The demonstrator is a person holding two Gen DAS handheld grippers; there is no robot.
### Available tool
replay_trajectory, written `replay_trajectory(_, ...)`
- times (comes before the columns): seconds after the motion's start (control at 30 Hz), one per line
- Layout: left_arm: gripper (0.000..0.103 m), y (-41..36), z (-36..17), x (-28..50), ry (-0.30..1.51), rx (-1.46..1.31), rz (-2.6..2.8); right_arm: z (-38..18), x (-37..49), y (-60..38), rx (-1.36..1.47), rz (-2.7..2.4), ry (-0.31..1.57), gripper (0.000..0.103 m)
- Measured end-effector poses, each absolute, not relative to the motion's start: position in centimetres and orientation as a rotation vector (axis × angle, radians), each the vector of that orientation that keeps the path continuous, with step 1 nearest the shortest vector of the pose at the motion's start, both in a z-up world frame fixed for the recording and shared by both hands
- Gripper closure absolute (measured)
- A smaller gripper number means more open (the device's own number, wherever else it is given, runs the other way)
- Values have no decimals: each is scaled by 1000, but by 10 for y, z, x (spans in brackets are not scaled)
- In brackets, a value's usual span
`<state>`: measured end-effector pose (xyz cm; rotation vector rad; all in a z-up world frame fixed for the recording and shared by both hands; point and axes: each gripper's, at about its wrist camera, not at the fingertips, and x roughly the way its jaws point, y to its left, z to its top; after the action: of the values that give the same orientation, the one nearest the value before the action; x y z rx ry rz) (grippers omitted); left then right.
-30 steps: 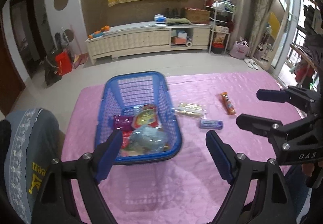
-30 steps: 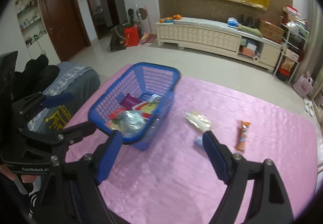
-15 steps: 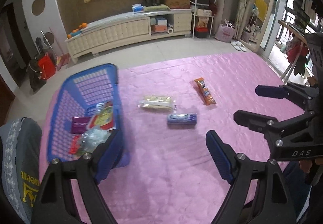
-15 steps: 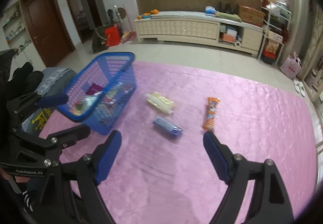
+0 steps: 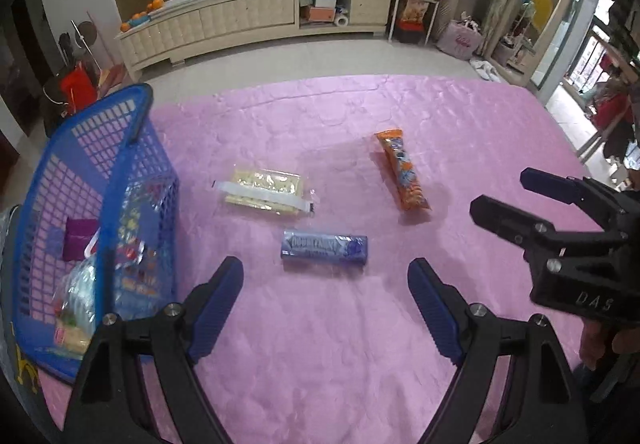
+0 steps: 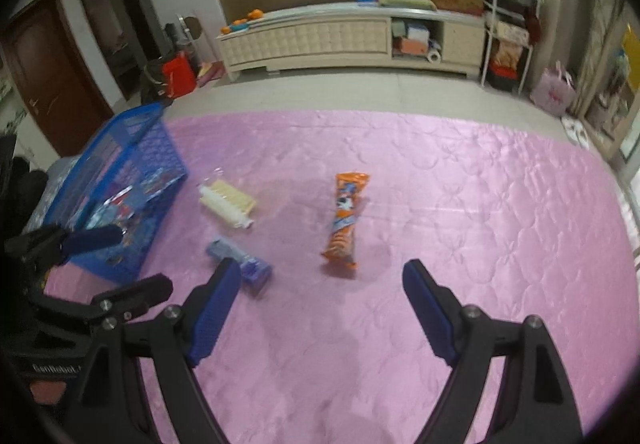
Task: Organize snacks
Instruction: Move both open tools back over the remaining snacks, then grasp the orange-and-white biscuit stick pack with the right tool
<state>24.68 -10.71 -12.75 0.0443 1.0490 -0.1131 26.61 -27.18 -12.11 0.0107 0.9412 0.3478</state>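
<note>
A blue plastic basket [image 5: 136, 116] [image 6: 132, 128] with several snack packs inside stands at the left of the pink cloth [image 5: 320, 344]. Three snacks lie on the cloth: a clear pack of pale biscuits [image 5: 266, 189] [image 6: 228, 202], a blue bar [image 5: 324, 247] [image 6: 240, 262] and an orange packet [image 5: 402, 175] [image 6: 345, 222]. My left gripper [image 5: 326, 308] is open and empty, just short of the blue bar. My right gripper [image 6: 322, 310] is open and empty, just short of the orange packet; it also shows in the left wrist view [image 5: 516, 200].
The pink cloth [image 6: 480, 204] covers the whole work surface, with its far edge toward a tiled floor. A cream low cabinet [image 5: 248, 16] and shelves stand against the back wall. A grey cushion sits left of the basket [image 6: 60, 168].
Both grippers have swung right, away from the basket, toward the loose snacks. The basket went from centre to the left edge of both views. Both stayed open and empty.
</note>
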Motion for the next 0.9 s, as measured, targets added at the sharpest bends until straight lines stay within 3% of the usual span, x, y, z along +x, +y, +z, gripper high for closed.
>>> replay_trajectory(0.4, 20, -82, -176, 292, 1099, -20, -11, -186, 333, -267, 16, 346, 1001, 17)
replay_trajectory(0.47, 20, -78, -178, 292, 1094, -37, -3, -194, 337, -263, 20, 360, 1005, 23)
replay_trajectory(0.53, 20, -76, -179, 290, 1090, -52, -1, -202, 340, -259, 2, 375, 1017, 42)
replay_trajectory(0.6, 20, -73, -181, 290, 1093, -67, -2, -211, 345, -256, -14, 376, 1036, 46)
replay_trajectory(0.67, 20, -71, -185, 288, 1102, -88, 9, -210, 341, -254, -28, 380, 1007, 60)
replay_trajectory(0.7, 20, -70, -187, 287, 1110, -105, 15, -209, 340, -253, -39, 376, 997, 77)
replay_trajectory(0.9, 20, -69, -186, 273, 1124, -148, 52, -206, 320, -236, -113, 518, 966, 79)
